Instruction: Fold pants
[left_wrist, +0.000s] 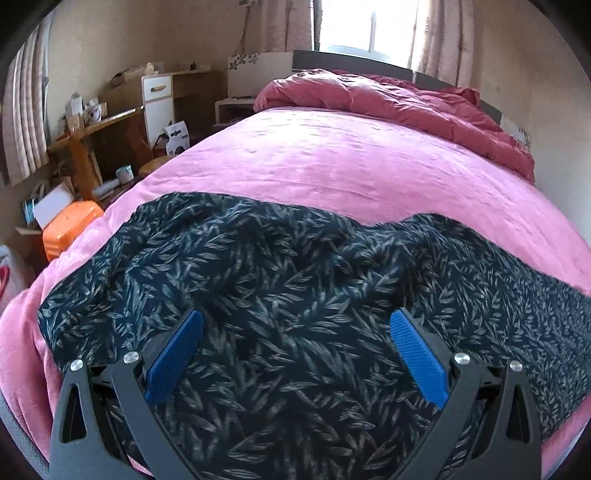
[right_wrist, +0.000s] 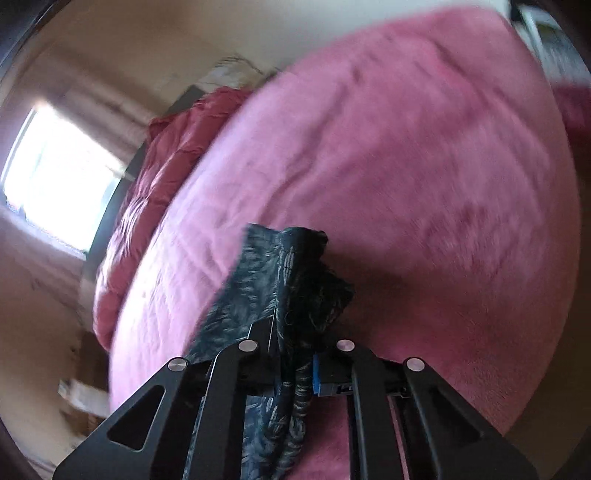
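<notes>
The pants (left_wrist: 258, 280) are dark navy with a pale leaf print and lie rumpled across the near part of a pink bed cover (left_wrist: 332, 158). My left gripper (left_wrist: 295, 321) is open just above the pants, its blue pads (left_wrist: 177, 354) spread wide with nothing between them. My right gripper (right_wrist: 295, 354) is shut on a bunched end of the pants (right_wrist: 291, 266), held above the pink cover (right_wrist: 406, 177). The cloth sticks out beyond the fingertips and hangs below them. The right wrist view is blurred.
A crumpled red duvet (left_wrist: 399, 99) lies at the head of the bed under a window (left_wrist: 365, 29). Left of the bed stand a wooden desk (left_wrist: 92, 136) with clutter, a white cabinet (left_wrist: 159, 103) and an orange box (left_wrist: 70, 225) on the floor.
</notes>
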